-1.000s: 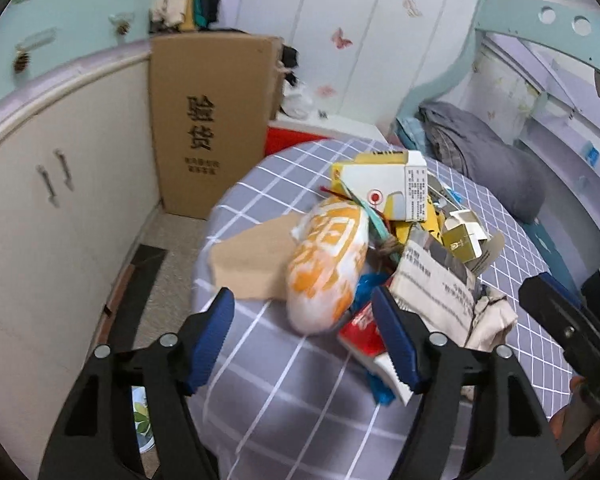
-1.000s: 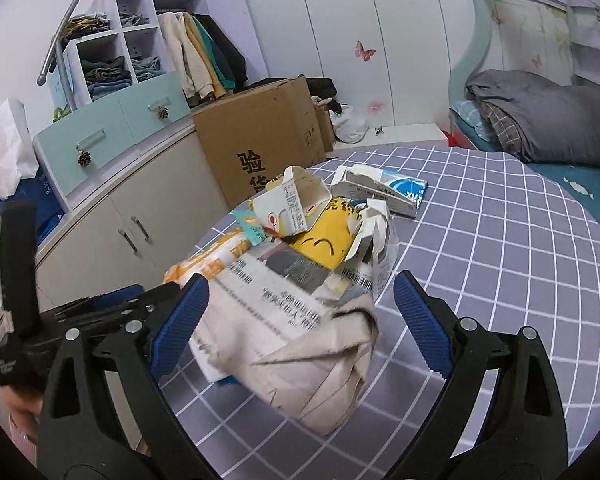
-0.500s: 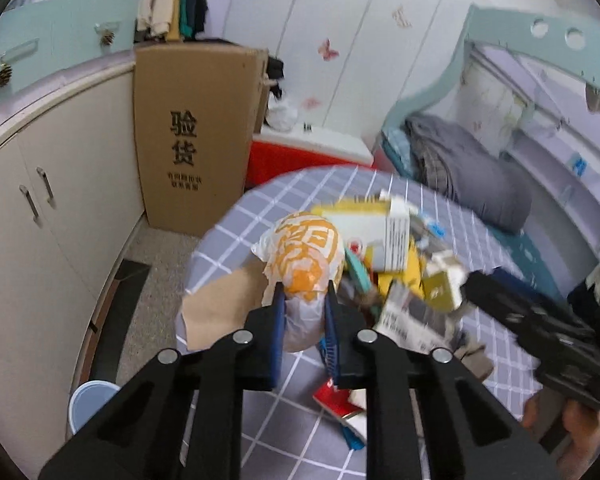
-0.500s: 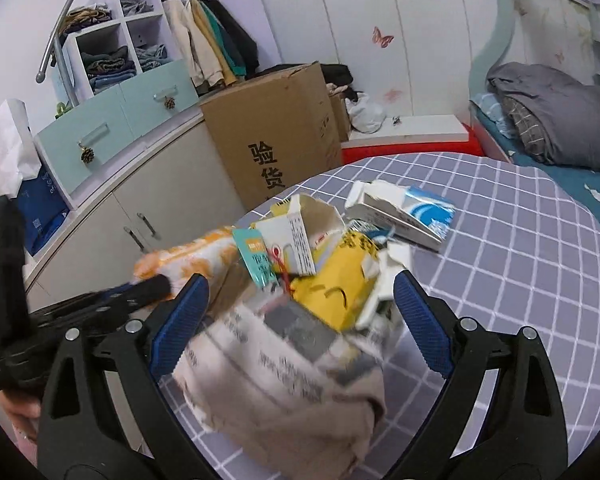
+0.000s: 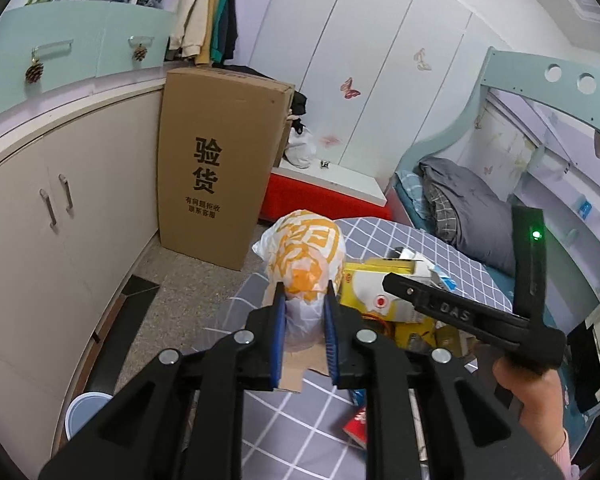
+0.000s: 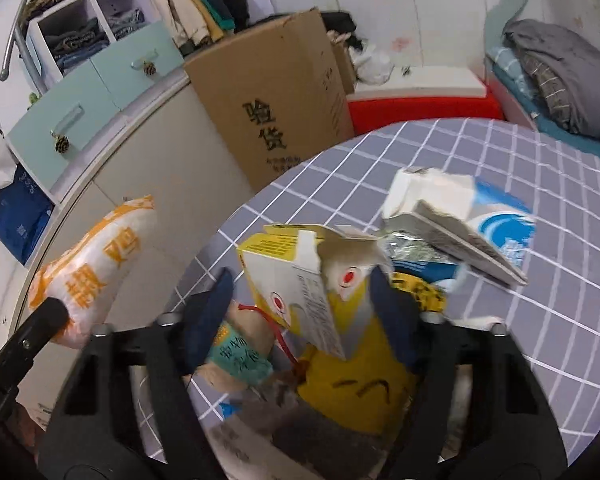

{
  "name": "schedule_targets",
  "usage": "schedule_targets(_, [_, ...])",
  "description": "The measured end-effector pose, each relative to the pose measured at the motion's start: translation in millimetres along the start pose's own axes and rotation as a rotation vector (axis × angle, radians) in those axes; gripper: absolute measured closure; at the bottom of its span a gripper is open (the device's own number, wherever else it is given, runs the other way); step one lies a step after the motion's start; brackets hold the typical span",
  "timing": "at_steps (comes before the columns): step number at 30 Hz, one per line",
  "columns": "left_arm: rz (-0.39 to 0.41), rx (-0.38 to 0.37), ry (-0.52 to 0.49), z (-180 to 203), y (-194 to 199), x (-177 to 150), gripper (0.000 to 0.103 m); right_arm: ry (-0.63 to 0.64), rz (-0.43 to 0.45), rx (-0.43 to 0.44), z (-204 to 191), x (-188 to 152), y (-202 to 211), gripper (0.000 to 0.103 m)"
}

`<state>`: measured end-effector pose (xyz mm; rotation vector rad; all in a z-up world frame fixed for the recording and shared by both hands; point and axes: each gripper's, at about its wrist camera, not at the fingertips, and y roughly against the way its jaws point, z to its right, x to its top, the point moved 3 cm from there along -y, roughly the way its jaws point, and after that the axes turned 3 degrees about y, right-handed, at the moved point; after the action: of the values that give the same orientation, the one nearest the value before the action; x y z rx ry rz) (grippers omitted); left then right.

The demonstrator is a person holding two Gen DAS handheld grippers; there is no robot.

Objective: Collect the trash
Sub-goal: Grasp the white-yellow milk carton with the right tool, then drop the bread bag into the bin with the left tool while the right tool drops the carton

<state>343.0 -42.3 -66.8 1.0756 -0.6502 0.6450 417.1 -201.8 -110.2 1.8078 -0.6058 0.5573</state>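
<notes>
Trash lay mostly in one pile on the bench [image 6: 500, 184], which carried a grey checked cloth, so the task looked only begun. One piece was already taken up: an orange-and-white snack bag [image 5: 304, 260] was lifted clear of the cloth and hung beyond the bench edge, above the floor. Everything else was not yet collected, as far as I could judge. In the pile there were a yellow-and-white carton [image 6: 296, 280], a yellow bag [image 6: 364, 392] under it, a white-and-blue carton [image 6: 460, 216] near the far side, a small teal packet [image 6: 240, 356] and a red wrapper [image 5: 358, 426] near the front edge. A flat piece of brown cardboard [image 5: 300, 364] lay on the cloth below the lifted bag.

The left hand-held gripper [image 5: 303, 312] was closed nearly all the way, and its blue pads [image 5: 279, 340] pinched the lower end of the snack bag.

The right hand-held gripper [image 6: 300, 284] stood about half open. Its pads were on both sides of the yellow-and-white carton. The picture was blurred there, so I could not tell whether they already touched it. It seemed to me not clamped yet.

A pale blue bin [image 5: 86, 410] stood on the floor beside the bench, probably the place for the bag.
</notes>
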Motion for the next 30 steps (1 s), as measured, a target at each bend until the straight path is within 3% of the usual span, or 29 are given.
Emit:
schedule_targets(3, [-0.001,0.004,0.01,-11,2,0,0.087,0.019,0.02,0.037,-8,0,4,0.097])
schedule_targets(5, [0.004,0.007,0.023,-19,5,-1,0.087,0.06,0.07,0.016,-17,2,17,0.099])
schedule_targets(9, [0.018,0.013,0.053,-37,14,-1,0.087,0.126,0.159,0.022,-49,6,44,0.1])
schedule_targets(14, [0.039,0.023,0.081,-61,36,-4,0.087,0.206,0.195,0.063,-99,3,59,0.1])
schedule_targets(21, [0.065,0.095,0.123,-112,73,-15,0.087,0.281,0.16,0.167,-172,-19,53,0.1])
schedule_targets(30, [0.032,0.223,0.204,-198,105,-52,0.087,0.349,0.066,0.291,-262,-71,9,0.1])
